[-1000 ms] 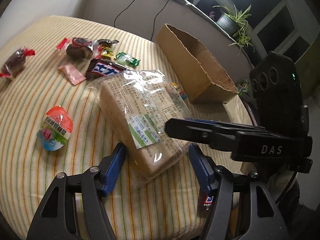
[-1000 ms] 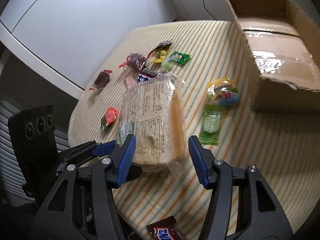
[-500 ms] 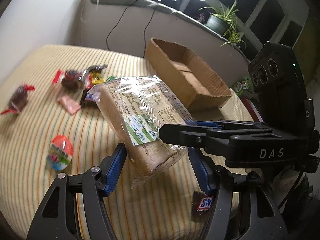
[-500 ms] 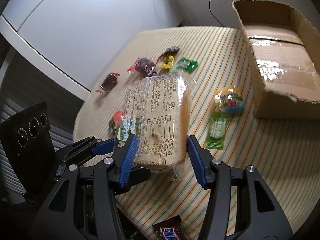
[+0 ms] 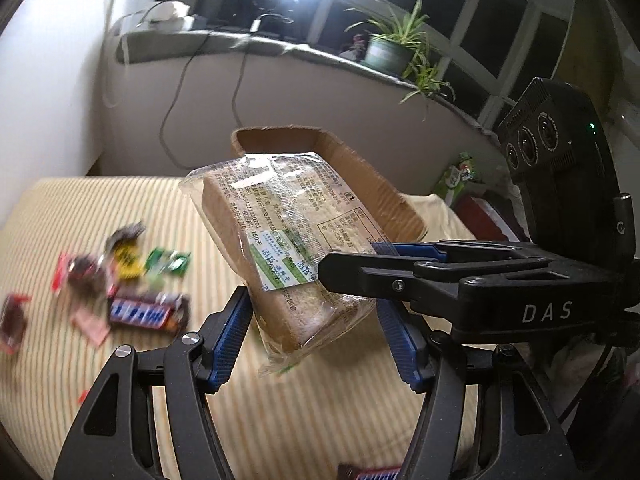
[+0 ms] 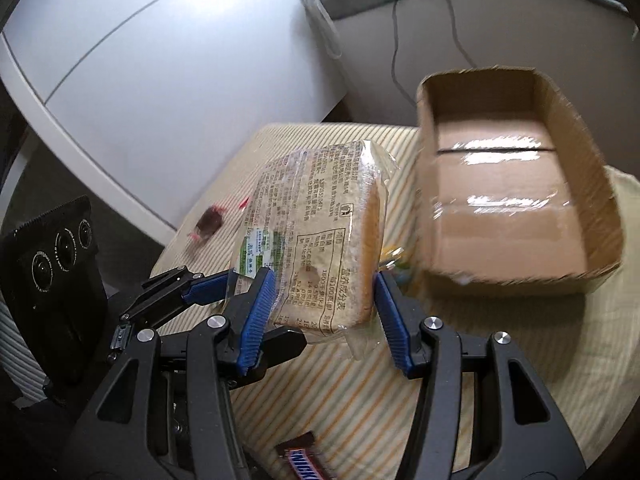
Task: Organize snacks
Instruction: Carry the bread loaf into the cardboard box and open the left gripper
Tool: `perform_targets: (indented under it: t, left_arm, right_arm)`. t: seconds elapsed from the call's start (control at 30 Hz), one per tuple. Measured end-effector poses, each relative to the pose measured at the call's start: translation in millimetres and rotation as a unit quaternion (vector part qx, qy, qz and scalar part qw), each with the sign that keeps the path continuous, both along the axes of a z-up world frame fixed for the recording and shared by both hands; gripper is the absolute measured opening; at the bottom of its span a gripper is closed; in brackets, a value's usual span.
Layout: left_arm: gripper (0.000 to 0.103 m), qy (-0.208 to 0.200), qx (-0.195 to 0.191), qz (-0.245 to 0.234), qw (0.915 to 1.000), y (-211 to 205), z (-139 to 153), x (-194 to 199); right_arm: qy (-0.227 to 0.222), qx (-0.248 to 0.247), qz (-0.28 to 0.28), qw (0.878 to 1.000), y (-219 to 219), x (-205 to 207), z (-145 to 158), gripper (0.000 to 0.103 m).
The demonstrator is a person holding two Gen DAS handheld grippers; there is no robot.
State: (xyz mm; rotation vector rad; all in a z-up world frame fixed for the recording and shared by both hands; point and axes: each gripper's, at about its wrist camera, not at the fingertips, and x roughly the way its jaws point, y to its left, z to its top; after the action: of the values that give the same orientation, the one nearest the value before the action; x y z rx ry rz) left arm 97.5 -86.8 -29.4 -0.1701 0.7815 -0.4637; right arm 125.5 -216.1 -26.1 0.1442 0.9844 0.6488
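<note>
A clear-wrapped loaf of sliced bread (image 5: 280, 240) hangs in the air above the striped table, tilted. My left gripper (image 5: 314, 340) and my right gripper (image 6: 320, 308) each clamp its near end from two sides; the bread also shows in the right wrist view (image 6: 320, 240). The open cardboard box (image 6: 516, 184) stands just right of the bread, and behind it in the left wrist view (image 5: 340, 168). Several small wrapped candies (image 5: 124, 280) lie on the table at the left.
A Snickers bar (image 6: 304, 460) lies at the near table edge. A dark candy (image 6: 208, 222) sits by the far left edge. A windowsill with a potted plant (image 5: 396, 48) and cables runs behind the table. A white wall panel (image 6: 160, 80) stands left.
Both grippers have lifted the bread higher off the table and carried it toward the cardboard box, which now looks nearer and shows its inside.
</note>
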Motion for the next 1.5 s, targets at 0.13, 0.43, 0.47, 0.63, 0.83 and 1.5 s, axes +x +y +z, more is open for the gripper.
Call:
perform_targets:
  t: [0.13,0.43,0.47,0.63,0.83,1.5]
  left_arm:
    - [0.064,-0.003,0.001,-0.015,0.9999,-19.5,3.8,21.0]
    - [0.064,0.013,0.011,-0.039,0.9991,-54.6,-1.0,66.5]
    - [0.064,0.017,0.013,-0.041,0.9989,-58.0,-3.1,72.3]
    - [0.064,0.028,0.022,-0.047,0.9983,-71.6,-12.0,84.3]
    - [0.064,0.044,0.033,-0.056,0.9969,-84.0,-23.0,96.7]
    - [0.061,0.015,0.046,-0.029,0.9984,-56.6,-4.9,68.5]
  right_arm:
    - [-0.013,-0.003,-0.020,1.000,-20.6,14.4,10.2,0.054]
    - [-0.014,-0.013,-0.050,0.999,-57.1,55.6,5.9,0.054]
    - [-0.012,-0.014,-0.053,0.998,-58.2,61.3,2.7,0.054]
    - [-0.003,-0.017,-0.063,0.998,-70.7,78.1,-7.7,0.054]
    - [0.010,-0.021,-0.072,0.997,-82.6,89.6,-19.6,0.054]
    - [-0.019,-0.043,-0.111,0.993,-97.5,65.9,-9.5,0.055]
